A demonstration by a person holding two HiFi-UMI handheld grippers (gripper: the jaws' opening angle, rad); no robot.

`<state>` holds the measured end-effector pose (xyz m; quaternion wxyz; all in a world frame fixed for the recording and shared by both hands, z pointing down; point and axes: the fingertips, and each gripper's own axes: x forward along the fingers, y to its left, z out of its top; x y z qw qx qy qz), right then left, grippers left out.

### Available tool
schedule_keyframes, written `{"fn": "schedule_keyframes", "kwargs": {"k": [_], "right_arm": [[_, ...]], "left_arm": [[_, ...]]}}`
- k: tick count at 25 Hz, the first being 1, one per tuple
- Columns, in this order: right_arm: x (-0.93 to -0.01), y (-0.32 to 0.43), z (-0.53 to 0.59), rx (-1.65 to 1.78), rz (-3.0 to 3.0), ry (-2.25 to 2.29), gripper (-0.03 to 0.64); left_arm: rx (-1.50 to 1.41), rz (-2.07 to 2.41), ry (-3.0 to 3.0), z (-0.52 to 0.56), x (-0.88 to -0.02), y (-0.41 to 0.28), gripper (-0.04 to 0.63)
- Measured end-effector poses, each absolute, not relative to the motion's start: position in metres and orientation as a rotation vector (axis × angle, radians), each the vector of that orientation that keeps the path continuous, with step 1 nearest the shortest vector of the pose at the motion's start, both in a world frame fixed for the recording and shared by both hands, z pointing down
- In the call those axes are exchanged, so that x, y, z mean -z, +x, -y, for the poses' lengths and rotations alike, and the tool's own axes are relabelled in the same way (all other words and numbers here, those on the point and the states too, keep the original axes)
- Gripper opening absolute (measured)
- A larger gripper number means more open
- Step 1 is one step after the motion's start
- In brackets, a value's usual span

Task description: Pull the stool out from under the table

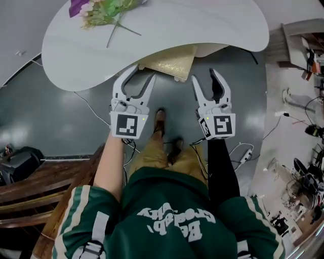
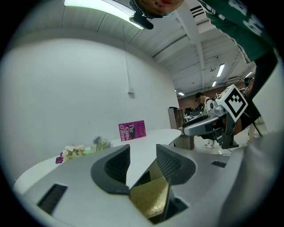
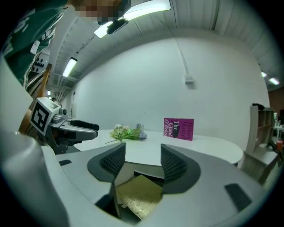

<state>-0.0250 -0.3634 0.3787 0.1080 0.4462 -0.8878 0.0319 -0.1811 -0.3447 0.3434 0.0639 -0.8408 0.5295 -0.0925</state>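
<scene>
Approach is the step in hand, as I judge it: both grippers are at the stool but neither one holds it yet.

At the far left of the head view, a dark brown wooden bench (image 1: 30, 187) stands on the grey floor (image 1: 66, 126), well apart from the work. Farther away, a bunch of green and purple flowers (image 1: 101, 12) lies on the left part of the white oval table (image 1: 202, 25). A magenta book (image 2: 132, 130) stands upright at the far side of the tabletop.

The left gripper (image 1: 142, 72) points toward the near edge of the table. Its jaws are apart, and nothing is pressed between the dark ribbed pads (image 2: 116, 164). Just right of it is the stool with a square gold-coloured patterned seat (image 1: 169, 63). It is mostly under the table, and only its near part comes out past the table edge. Each gripper view shows this seat low between the open jaws, near them. I cannot tell if anything touches it.

The right gripper (image 1: 205, 76) is just right of the seat, and its jaws are apart and empty too. At the far right, white cables (image 1: 246, 153) lie on the floor.

The next move calls for putting the open jaws over the near edge or sides of the seat and closing them firmly. Then both grippers should draw the stool evenly toward the person, so that it does not turn or catch on the table.
</scene>
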Motion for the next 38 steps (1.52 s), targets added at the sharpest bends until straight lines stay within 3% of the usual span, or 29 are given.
{"fn": "schedule_keyframes", "kwargs": {"k": [2,3,7,25,38], "right_arm": [[-0.399,-0.025,0.366,-0.107,2.595,1.315,0.324],[-0.408,-0.025,0.368,-0.115,2.590,1.314,0.330],[-0.439,-0.017,0.369,-0.170,2.576,1.314,0.336],[-0.548,-0.010,0.370,-0.290,2.490,1.241,0.333],[-0.722,0.022,0.355,-0.391,2.398,1.281,0.356]], "left_arm": [[0.294,-1.608,-2.574,0.345,-0.370,-0.182,0.215],[0.297,-1.617,-2.592,0.345,-0.385,-0.182,0.230],[0.321,-1.655,-2.652,0.346,-0.434,-0.183,0.275],[0.435,-1.854,-2.694,0.376,-0.551,-0.215,0.285],[0.595,-1.916,-2.632,0.378,-0.695,-0.243,0.290]]}}
